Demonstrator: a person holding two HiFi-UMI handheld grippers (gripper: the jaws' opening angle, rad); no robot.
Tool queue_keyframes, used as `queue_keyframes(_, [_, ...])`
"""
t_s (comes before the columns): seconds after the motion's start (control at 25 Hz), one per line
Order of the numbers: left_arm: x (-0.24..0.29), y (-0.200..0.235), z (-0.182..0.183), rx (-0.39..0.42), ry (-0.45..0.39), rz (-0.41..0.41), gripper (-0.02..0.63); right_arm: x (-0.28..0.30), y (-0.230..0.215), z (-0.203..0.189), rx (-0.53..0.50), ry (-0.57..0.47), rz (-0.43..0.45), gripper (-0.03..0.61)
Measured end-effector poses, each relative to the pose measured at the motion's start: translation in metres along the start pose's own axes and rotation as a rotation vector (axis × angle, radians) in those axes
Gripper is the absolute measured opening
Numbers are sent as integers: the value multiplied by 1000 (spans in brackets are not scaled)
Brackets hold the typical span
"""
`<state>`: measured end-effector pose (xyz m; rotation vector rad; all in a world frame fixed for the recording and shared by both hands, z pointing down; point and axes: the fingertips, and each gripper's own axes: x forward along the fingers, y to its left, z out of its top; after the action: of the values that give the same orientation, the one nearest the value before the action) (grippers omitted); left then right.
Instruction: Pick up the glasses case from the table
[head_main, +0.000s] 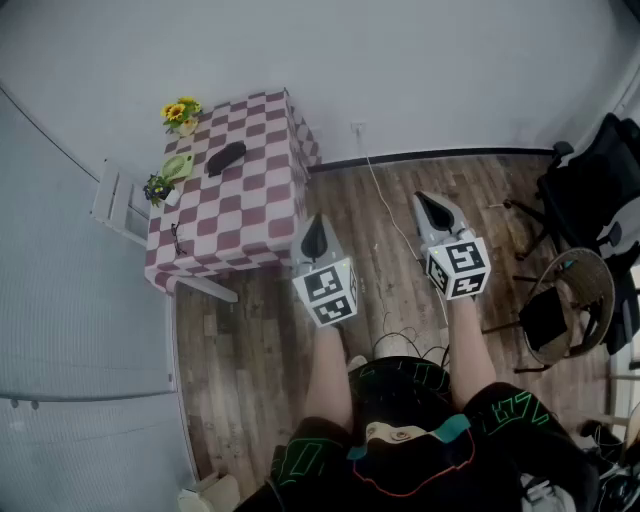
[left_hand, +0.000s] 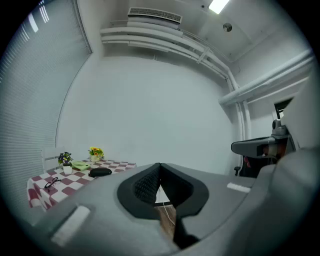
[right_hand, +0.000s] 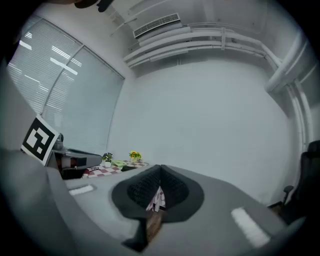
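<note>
- Head view: the glasses case (head_main: 226, 158) lies on the checked surface (head_main: 250, 200), well apart from both tools, which I hold level over the wooden floor.
  - The left tool (head_main: 314, 232) and the right tool (head_main: 436, 210) each have their jaws together and carry nothing.
  - A white cable (head_main: 380, 200) trails across the floor beside my path. As I close in, I judge a foot could snag it and jolt the rig.
- Left gripper view: the jaws meet tip to tip with nothing gripped.
  - The case (left_hand: 100, 172) has a green dish (left_hand: 80, 165) and a sunflower pot (left_hand: 95, 152) near it, and spectacles (left_hand: 51, 183) lie closer to the edge.
  - If I arrive with the jaws together, I would only shove the case along the cloth.
  - A careless reach could tip a pot or drag the spectacles off.
- Right gripper view: this tool's jaws are pressed together too, and empty.
  - The surface (right_hand: 107, 170) shows small and far off to the left, behind the other tool's marker cube.
  - With both tools side by side, I reckon they could knock together as I reach.
</note>
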<state>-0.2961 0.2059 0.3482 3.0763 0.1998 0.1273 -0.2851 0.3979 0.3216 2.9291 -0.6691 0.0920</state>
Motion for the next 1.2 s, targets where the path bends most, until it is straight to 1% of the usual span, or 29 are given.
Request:
queue_keyframes(0.12, [6, 8, 2, -18, -6, -15, 9, 10, 3, 3, 22, -27, -8, 3])
queue_keyframes(0.28, [11, 21, 6, -61, -19, -34, 9, 20, 9, 6, 58, -52, 0, 3])
queue_keyframes(0.56, [27, 37, 11, -75, -40, -53, 9, 32, 24, 14, 88, -85, 49, 3])
queue_keyframes(0.64, [30, 35, 8, -72, -32, -69, 9, 31, 25, 11, 101, -80, 52, 3])
queue_keyframes(0.76, [34, 30, 4, -65, -19, -90, 9, 28, 20, 9, 148, -87, 58, 3])
queue_keyframes(0.92, [43, 30, -2, -66, -6, -100, 9, 33, 11, 3, 172, -76, 30, 4])
queue_keyframes(1.2, [79, 37, -19, -87, 31, -82, 9, 67, -6, -12, 215, -44, 45, 4])
